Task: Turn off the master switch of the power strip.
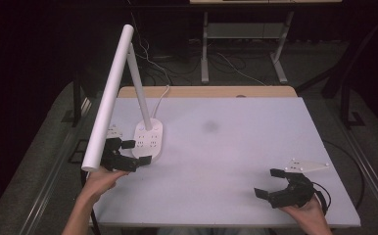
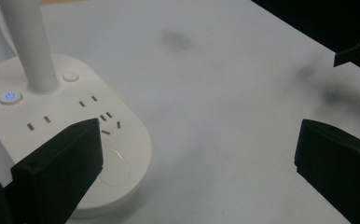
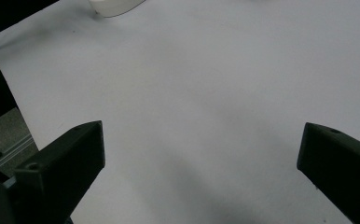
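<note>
Lamp base (image 1: pixel 148 140) at the table's (image 1: pixel 236 147) nine o'clock side, left gripper (image 1: pixel 134 152) beside it and nothing gripped.

Its white oval base carries socket slots, a round button lit blue (image 2: pixel 9 96) and a second round button (image 2: pixel 70 76) just at the stem's (image 2: pixel 31 46) three o'clock. In the left gripper view the jaws stand spread wide, one over the base's near edge, the other out over bare table. The right gripper (image 1: pixel 275 183) waits well apart at about five o'clock, jaws likewise spread, holding nothing. Judging by this, the work is at its start: the approach looks nearly made, while any press or grasp on the base remains to be done.
</note>
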The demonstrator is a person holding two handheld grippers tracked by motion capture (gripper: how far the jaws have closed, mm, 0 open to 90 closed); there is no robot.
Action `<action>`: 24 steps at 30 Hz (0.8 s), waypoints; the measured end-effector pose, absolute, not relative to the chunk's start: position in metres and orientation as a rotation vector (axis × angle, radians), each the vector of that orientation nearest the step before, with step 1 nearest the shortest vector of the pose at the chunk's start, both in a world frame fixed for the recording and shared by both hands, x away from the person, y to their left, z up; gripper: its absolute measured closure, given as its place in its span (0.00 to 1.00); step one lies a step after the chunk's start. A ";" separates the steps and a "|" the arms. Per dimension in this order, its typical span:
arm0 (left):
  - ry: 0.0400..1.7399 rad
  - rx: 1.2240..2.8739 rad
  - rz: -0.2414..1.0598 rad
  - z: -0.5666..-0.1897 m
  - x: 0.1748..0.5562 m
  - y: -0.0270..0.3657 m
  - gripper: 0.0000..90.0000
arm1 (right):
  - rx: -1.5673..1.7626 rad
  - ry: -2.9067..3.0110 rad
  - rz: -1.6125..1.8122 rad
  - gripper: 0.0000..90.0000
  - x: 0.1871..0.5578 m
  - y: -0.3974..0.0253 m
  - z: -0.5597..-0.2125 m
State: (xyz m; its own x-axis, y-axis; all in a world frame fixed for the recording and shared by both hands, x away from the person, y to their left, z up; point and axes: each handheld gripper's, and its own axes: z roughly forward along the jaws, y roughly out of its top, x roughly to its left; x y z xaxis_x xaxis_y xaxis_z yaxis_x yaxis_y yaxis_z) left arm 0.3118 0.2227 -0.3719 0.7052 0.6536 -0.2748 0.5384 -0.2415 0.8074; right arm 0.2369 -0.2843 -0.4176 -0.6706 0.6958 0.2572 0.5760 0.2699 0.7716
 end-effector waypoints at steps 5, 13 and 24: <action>0.928 1.921 0.148 -0.369 0.317 0.225 0.00 | 1.207 2.395 1.365 0.00 0.237 -0.284 -0.418; 0.944 1.932 0.154 -0.367 0.327 0.228 0.00 | 1.210 2.405 1.359 0.00 0.236 -0.284 -0.418; 0.958 1.949 0.179 -0.356 0.341 0.232 0.00 | 1.198 2.403 1.356 0.00 0.237 -0.284 -0.418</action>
